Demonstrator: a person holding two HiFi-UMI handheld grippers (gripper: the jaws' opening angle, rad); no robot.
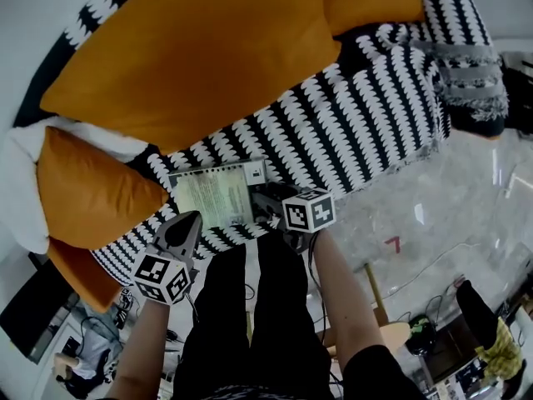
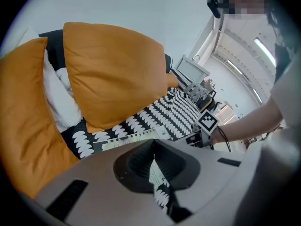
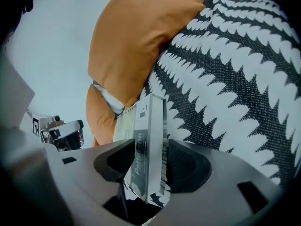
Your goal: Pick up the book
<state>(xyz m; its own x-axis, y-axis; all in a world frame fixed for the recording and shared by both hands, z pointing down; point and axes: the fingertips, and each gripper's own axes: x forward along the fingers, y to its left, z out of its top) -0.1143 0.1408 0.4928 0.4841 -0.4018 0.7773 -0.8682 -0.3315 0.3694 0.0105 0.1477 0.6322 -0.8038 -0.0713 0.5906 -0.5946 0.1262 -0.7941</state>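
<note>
The book (image 1: 218, 194) lies on the black-and-white sofa (image 1: 366, 115) near its front edge, right next to an orange cushion (image 1: 87, 194). The right gripper (image 1: 265, 200) has its fingers released and spread wide, with the book's spine sitting between them but not pinched. The left gripper (image 1: 190, 220) hovers by the book's near corner, fingers clenched on nothing.

Several orange cushions (image 1: 191, 48) and a white pillow (image 1: 21, 190) lie on a black-and-white patterned sofa (image 1: 366, 115).
</note>
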